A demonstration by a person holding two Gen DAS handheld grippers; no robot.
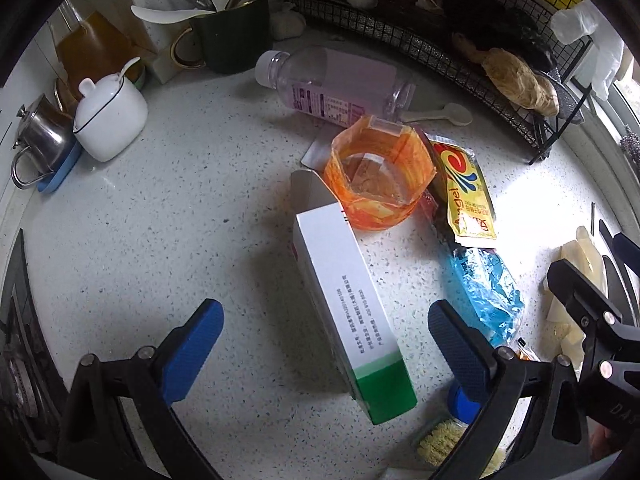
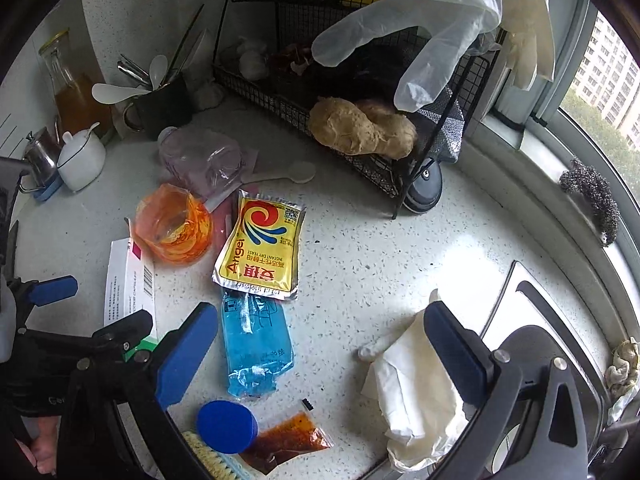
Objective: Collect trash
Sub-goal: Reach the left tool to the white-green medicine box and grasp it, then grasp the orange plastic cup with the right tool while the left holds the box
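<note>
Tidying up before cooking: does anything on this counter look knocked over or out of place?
Yes. A plastic bottle lies on its side near the wire rack. An opened white-and-green carton lies flat, flap up, beside an orange wrapper, a yellow yeast packet and a blue pouch.

yellow yeast packet (image 2: 258, 246), blue pouch (image 2: 256, 350), orange cup (image 1: 378, 182)

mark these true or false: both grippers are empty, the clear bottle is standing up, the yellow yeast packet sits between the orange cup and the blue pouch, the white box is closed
1. Both the left gripper and right gripper are open and empty. True.
2. The clear bottle stands upright. False: it lies on its side.
3. The yellow yeast packet lies above the blue pouch, right of the orange cup. True.
4. The white box is closed. False: its far end flap is open.
</note>
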